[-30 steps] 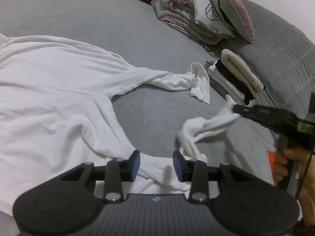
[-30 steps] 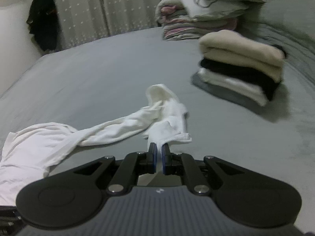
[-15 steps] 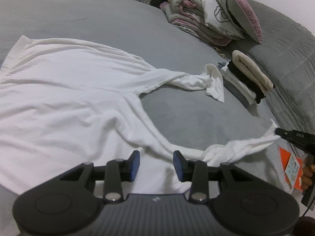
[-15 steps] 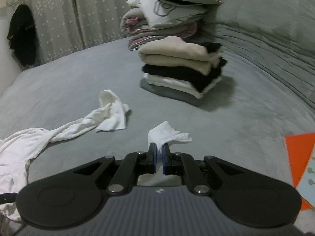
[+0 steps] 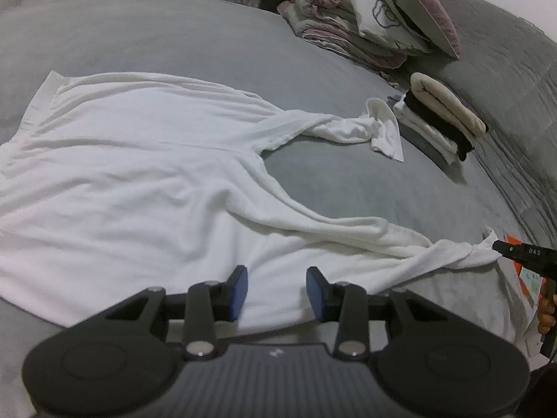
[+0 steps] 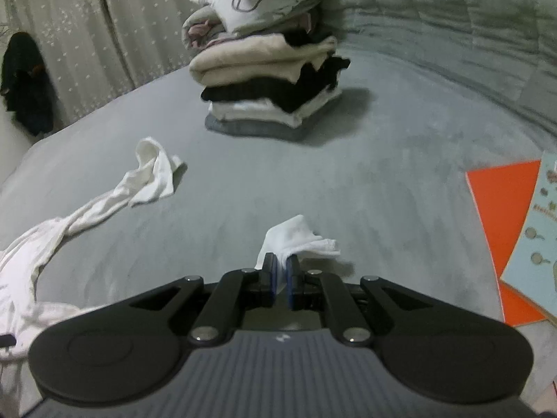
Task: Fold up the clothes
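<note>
right hand-held gripper (image 6: 282, 275): jaws pinched almost together on the cuff of the near sleeve (image 6: 299, 240); the cuff pokes out just past the fingertips toward 12 o'clock in the right wrist view.
left hand-held gripper (image 5: 276, 291): jaws part-way apart with nothing between them, hovering over the lower edge of the white shirt (image 5: 122, 181).
shirt, place: spread flat on the grey bed (image 5: 174, 41), its body filling the ground from 9 to 12 o'clock of the left hand-held gripper.
near sleeve, long axis: runs from the shirt's body out toward 3 o'clock in the left wrist view, ending at the right hand-held gripper's tip at the frame edge.
far sleeve (image 5: 351, 129): lies crumpled toward 1 o'clock, its cuff turned back, just beside the stack of folded clothes (image 5: 442, 118).
nearer hand: right for the near sleeve; left for the body and hem.
change from a second ago: the near sleeve was bunched and looped close to the left hand-held gripper; now it is drawn out long and nearly straight, and an orange booklet (image 6: 494, 230) has come into the right wrist view at 3 o'clock.
judged next: lay the sleeve down or carry it back across the body.
</note>
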Tool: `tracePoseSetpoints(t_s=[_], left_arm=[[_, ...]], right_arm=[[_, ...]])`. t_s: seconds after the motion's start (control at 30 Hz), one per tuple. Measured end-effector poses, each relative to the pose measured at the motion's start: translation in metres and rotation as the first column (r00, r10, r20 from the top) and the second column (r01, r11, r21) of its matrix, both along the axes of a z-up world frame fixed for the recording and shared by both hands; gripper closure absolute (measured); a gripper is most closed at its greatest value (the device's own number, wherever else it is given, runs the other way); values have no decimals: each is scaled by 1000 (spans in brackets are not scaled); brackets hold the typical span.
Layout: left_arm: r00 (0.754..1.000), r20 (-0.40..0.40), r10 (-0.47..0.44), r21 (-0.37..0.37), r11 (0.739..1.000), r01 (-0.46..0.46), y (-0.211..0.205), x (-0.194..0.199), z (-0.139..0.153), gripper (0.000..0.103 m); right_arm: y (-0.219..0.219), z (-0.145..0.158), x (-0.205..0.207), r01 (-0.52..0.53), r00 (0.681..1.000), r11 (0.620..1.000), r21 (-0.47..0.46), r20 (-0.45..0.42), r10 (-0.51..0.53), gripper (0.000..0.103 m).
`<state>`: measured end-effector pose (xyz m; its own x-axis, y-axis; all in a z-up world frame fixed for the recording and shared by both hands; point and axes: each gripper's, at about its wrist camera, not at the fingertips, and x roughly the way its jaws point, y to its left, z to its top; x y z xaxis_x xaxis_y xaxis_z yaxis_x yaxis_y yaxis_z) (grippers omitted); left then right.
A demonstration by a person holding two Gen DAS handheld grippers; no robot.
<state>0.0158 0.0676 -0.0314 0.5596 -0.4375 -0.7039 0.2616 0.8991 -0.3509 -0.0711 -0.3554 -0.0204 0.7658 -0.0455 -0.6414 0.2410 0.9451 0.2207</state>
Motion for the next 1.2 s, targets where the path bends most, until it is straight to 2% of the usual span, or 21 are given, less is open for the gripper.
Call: tracePoseSetpoints(t_s=[0.17, 0.3, 0.5, 0.6, 0.73, 0.8, 0.83, 0.9, 0.93, 1.03, 1.1, 1.2], left_arm=[[999, 20, -51, 19, 999, 50, -12, -3, 4, 64], [990, 45, -133, 28, 991, 132, -33, -8, 7, 65], [960, 85, -268, 48, 963, 264, -78, -16, 9, 66], [944, 96, -316, 55, 949, 312, -99, -18, 8, 67], [927, 102, -360, 60, 933, 356, -124, -19, 4, 67], [920, 105, -377, 62, 926, 372, -135, -19, 3, 67], [917, 108, -384, 64, 923, 379, -140, -20, 2, 67], [911, 113, -396, 68, 918, 391, -150, -20, 2, 67], [909, 116, -401, 70, 916, 395, -154, -19, 1, 67], [906, 126, -404, 73, 914, 398, -164, -18, 0, 67], [904, 134, -405, 73, 914, 399, -171, -17, 0, 67], [902, 153, -405, 77, 914, 397, -178, -17, 1, 69]], right_arm=[[-7, -6, -14, -43, 999, 999, -23, 4, 43, 88], [-20, -1, -25, -27, 999, 999, 27, 37, 26, 87], [-37, 8, -27, -2, 996, 993, 117, 92, -9, 86], [-35, 6, -18, -13, 996, 992, 124, 89, 2, 86], [-26, 2, -8, -49, 996, 991, 123, 80, 39, 86], [-17, 3, -5, -106, 992, 988, 113, 84, 97, 85], [-10, 4, -5, -140, 988, 985, 102, 85, 131, 84], [4, 4, -3, -205, 976, 976, 76, 85, 198, 66], [12, 4, -3, -236, 969, 970, 59, 83, 231, 52], [36, 0, -1, -316, 947, 949, 1, 55, 316, 50], [45, -4, 1, -334, 942, 942, -34, 27, 335, 50], [46, -7, 4, -324, 946, 945, -37, 5, 325, 50]])
